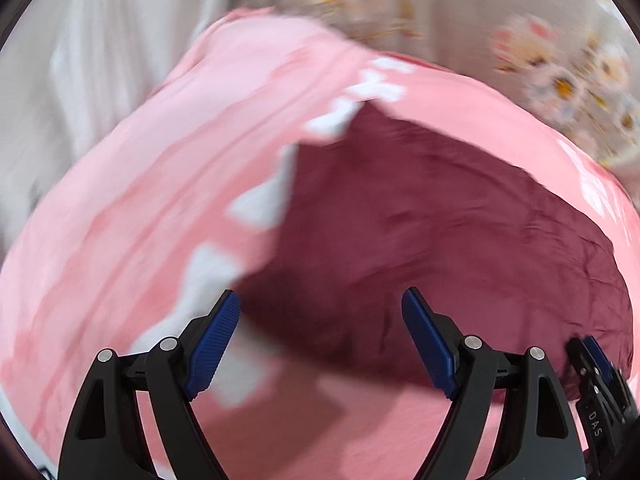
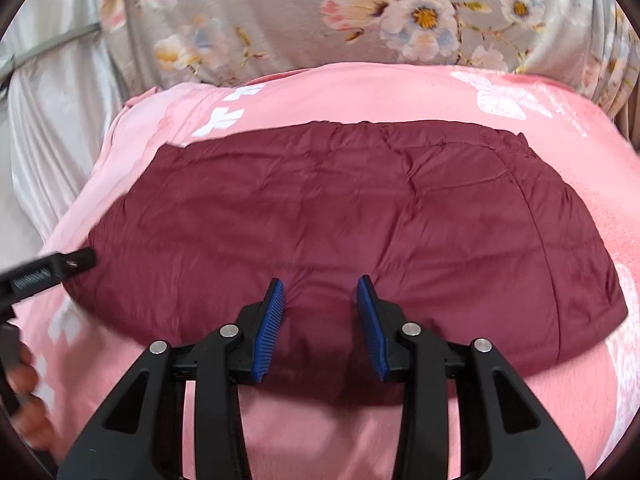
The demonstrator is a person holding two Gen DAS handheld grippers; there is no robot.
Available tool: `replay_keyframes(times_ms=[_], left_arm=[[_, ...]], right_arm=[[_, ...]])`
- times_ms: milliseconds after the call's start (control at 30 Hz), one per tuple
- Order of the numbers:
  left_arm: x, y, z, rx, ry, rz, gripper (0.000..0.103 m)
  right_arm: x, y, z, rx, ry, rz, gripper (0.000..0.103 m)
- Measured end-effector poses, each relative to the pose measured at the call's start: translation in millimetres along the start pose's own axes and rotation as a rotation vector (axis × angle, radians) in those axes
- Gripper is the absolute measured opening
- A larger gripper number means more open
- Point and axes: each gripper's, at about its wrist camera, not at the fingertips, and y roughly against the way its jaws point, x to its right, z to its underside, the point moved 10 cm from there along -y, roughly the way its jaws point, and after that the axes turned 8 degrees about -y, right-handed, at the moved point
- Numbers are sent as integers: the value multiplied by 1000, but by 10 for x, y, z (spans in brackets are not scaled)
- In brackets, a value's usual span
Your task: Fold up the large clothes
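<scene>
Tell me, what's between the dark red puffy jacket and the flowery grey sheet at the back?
A strip of the pink fleece blanket with white prints lies between the dark red puffy jacket and the flowery grey sheet. The right wrist view shows it clearly.

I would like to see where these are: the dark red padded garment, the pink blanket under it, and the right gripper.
dark red padded garment (image 2: 352, 216), right wrist view, middle of its quilted surface.
pink blanket (image 2: 360, 88), right wrist view, bare part beyond the garment.
right gripper (image 2: 321, 300), right wrist view, midway between the open jaws.
</scene>
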Motion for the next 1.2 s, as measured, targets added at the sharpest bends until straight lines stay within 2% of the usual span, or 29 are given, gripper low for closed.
replay_keyframes(times_ms=[133,267,367,433,467,533,567,600,667,733,833,1000,1100,1200], left_arm=[[-272,-137,109,-42,108,55,81],[-187,-323,118,-72,159,159,81],[-74,-360,89,-64,159,174,80],[43,-356,49,-69,151,212,58],[78,-347,32,-73,143,210,54],[161,-265,-12,-58,102,196,21],[191,-215,-42,-51,79,185,17],[234,-121,-91,-34,54,186,13],[329,135,-222,22,9,191,10],[477,375,-346,74,-33,206,9],[870,798,-564,155,-118,253,9],[1863,1383,-719,257,-305,326,9],[2544,1504,-626,273,-405,372,9],[3104,1368,-422,229,-479,404,9]], right_arm=[[7,-38,49,-8,-7,5,37],[31,-67,78,-18,-19,-2,36],[21,-92,93,-25,-10,11,36],[20,-105,91,-29,-9,13,36],[24,-103,91,-30,-13,10,36],[30,-74,81,-30,-27,0,36],[43,-20,80,-35,-54,-17,34],[50,20,80,-40,-74,-37,27],[30,68,105,-60,-84,-70,16],[0,41,156,-71,-46,-53,14],[6,4,178,-73,-37,-49,13],[218,221,54,-55,-133,-114,13],[590,424,-17,-22,-182,-77,14],[1073,593,8,-4,-235,-7,14]])
